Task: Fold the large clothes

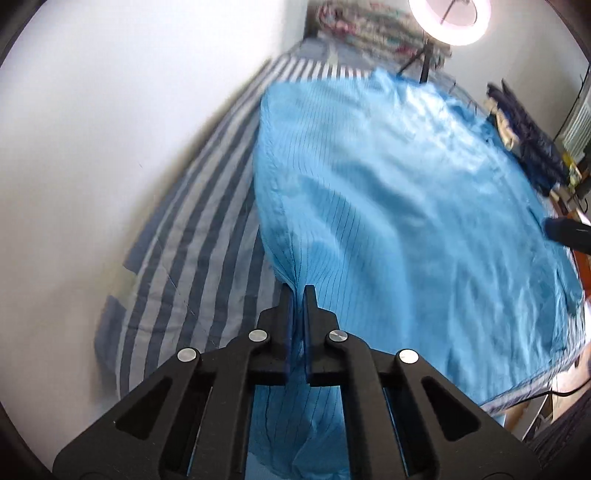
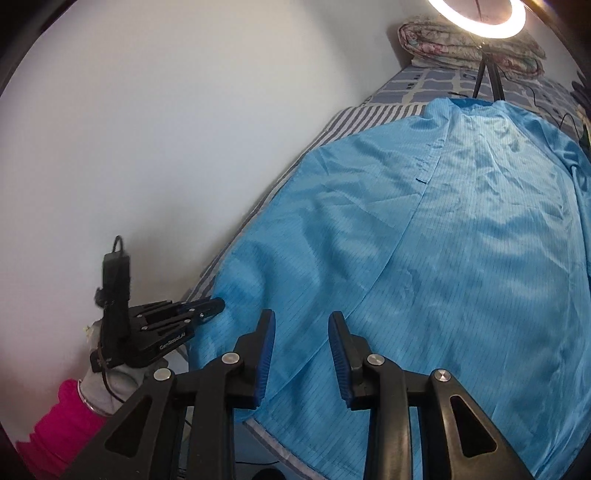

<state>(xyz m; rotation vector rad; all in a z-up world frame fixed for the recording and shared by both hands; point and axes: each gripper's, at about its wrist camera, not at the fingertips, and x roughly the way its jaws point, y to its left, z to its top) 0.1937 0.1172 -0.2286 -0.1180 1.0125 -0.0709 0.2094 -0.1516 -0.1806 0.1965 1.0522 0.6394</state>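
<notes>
A large light-blue pinstriped garment point(image 1: 388, 206) lies spread over a bed with a blue-and-grey striped sheet point(image 1: 199, 240). My left gripper point(image 1: 298, 295) is shut on the garment's near left edge, and the cloth bunches into a ridge between its pads. The right wrist view shows the same left gripper point(image 2: 218, 305) pinching the garment point(image 2: 461, 258) at its left edge, held by a gloved hand point(image 2: 107, 387) with a pink sleeve. My right gripper point(image 2: 303, 325) stands open over the garment's near hem. Its blue pads are apart, with cloth lying below them but not pressed.
A white wall point(image 2: 147, 147) runs along the bed's left side. At the bed's far end stand a lit ring light point(image 2: 480, 18) on a tripod and a folded floral quilt point(image 2: 443, 44). Dark clothes point(image 1: 532, 147) are piled at the right. The bed's near edge drops off below the hem.
</notes>
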